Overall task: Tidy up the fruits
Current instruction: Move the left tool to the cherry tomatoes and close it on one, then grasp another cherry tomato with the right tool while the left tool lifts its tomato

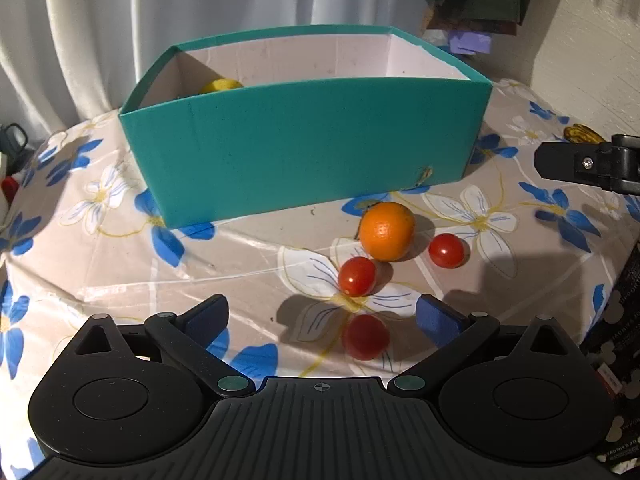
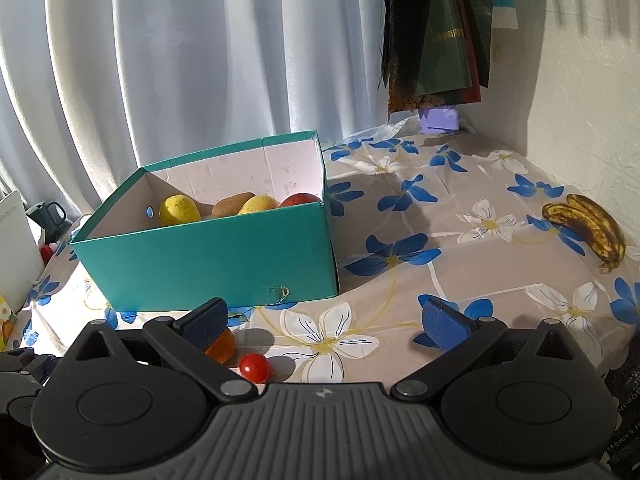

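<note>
I judge I'm partway: several fruits lie in the teal box (image 2: 208, 256), while the orange (image 1: 386, 231), three cherry tomatoes (image 1: 357, 276) and bananas (image 2: 588, 228) wait on the worktop (image 2: 460, 280), both grippers' jaws wide and empty.

orange (image 2: 221, 349) half behind tool pad (image 2: 207, 324)
</note>
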The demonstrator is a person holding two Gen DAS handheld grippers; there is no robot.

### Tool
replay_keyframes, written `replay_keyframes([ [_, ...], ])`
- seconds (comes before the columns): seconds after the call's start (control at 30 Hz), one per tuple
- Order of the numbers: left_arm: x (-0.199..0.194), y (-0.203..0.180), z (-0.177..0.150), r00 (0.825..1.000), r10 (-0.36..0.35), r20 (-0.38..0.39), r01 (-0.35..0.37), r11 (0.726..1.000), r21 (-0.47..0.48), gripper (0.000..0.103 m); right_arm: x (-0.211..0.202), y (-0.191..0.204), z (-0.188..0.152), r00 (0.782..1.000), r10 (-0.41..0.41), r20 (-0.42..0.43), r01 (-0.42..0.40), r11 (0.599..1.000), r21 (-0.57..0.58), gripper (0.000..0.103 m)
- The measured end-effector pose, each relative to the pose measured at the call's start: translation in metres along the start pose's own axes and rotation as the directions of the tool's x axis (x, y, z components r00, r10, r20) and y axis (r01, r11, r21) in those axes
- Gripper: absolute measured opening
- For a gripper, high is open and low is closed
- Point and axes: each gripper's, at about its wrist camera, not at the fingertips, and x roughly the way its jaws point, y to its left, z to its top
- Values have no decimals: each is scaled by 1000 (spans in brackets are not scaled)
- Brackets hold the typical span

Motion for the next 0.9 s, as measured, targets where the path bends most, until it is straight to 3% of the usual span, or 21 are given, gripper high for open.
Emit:
replay_keyframes([
  [0.1, 7, -9, -2, 1000, -12, -22, 12, 999, 29, 101, 2, -3, 0, 1000, -1, -8, 1, 1000, 2, 103],
  [0.2, 14, -15, -4, 998, -19, -53, 21, 999, 43, 87, 5, -6, 0, 1000, 4, -17, -4, 1000, 5, 103],
  [0.4, 17, -15, -6, 997, -14, -70, 16, 1000, 26, 81, 9, -8, -1, 999, 16, -27, -16, 1000, 1, 103],
  [0.53, 18, -16, -7, 996, -16, -82, 18, 999, 29, 70, 12, -9, 0, 999, 29, -30, -29, 1000, -2, 103],
  [0.63, 17, -18, -7, 997, -14, -78, 17, 999, 40, 56, 13, -8, 1, 999, 43, -31, -43, 999, -9, 103],
  [0.7, 15, -19, -6, 997, -22, -80, 26, 999, 47, 32, 15, -8, 1, 998, 52, -33, -52, 999, -9, 103],
  [0.9, 6, -17, -2, 996, -18, -82, 22, 999, 43, 30, 16, -4, 1, 997, 66, -36, -67, 997, -27, 103],
])
